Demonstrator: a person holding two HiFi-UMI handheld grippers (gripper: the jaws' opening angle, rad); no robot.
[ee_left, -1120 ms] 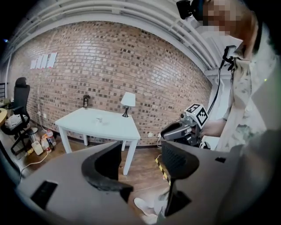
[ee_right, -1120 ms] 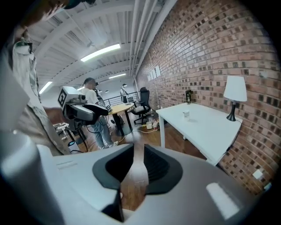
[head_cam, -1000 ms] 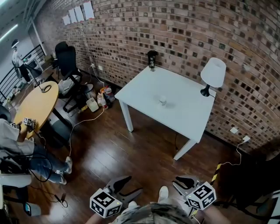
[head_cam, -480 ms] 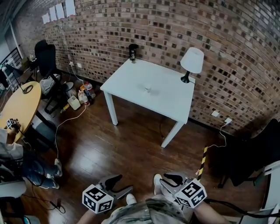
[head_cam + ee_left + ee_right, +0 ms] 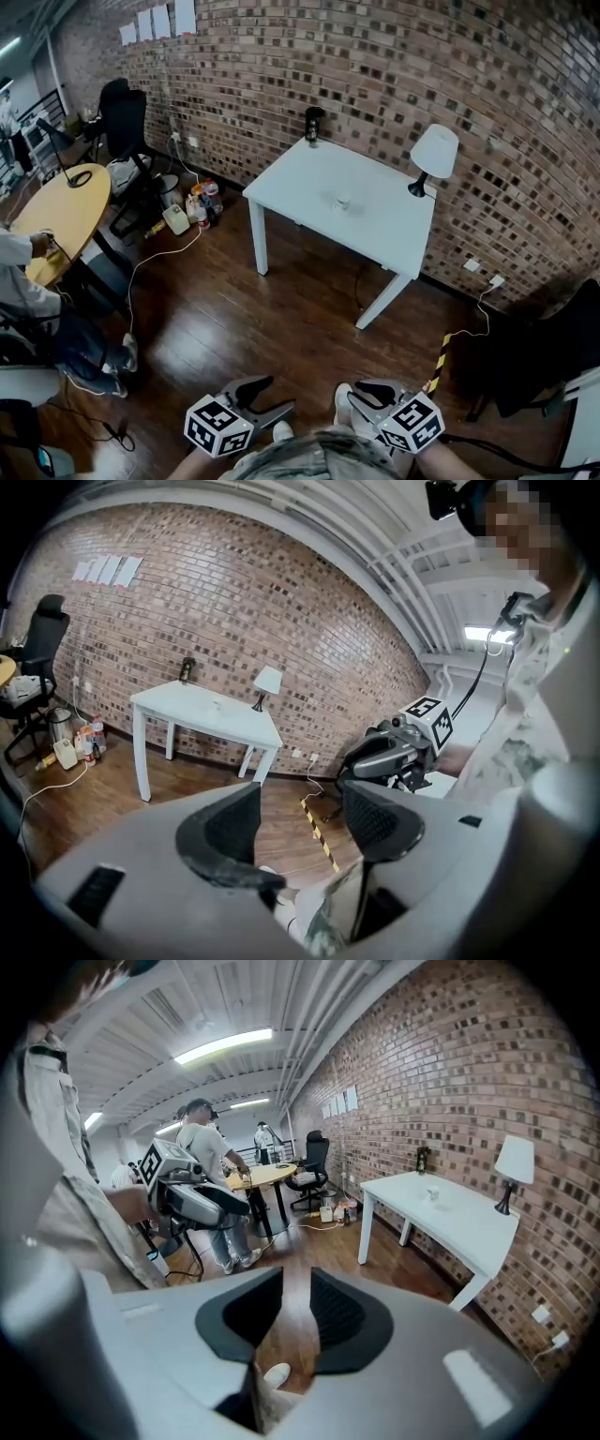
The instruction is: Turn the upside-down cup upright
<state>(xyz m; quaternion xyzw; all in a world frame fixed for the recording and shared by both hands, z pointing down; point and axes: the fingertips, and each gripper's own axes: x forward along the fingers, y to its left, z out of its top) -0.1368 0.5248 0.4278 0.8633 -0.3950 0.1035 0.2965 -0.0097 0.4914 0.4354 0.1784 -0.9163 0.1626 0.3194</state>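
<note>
Left claw (image 5: 281,393) and right claw (image 5: 353,390), head view: both sit low at the near edge, side by side above the wooden floor (image 5: 281,309). A white desk (image 5: 300,183) stands well ahead of both claws, against the brick wall. The cup (image 5: 344,200) rests on the desk top, well apart from either claw; it is too small to tell which way up it is. A lamp (image 5: 434,155) stands on the desk beyond the cup, toward the right claw's side.

Left gripper view: the left claw (image 5: 300,799) is released and its jaws are closing. A clear gap shows, with nothing between the jaws but floor. The desk lies far ahead and to its left; the right claw is near, to its right.

Right gripper view: the right claw (image 5: 295,1312) is released, jaws a narrow gap apart and empty. The desk, with the cup (image 5: 432,1194) on it, lies far ahead and to its right.
</note>
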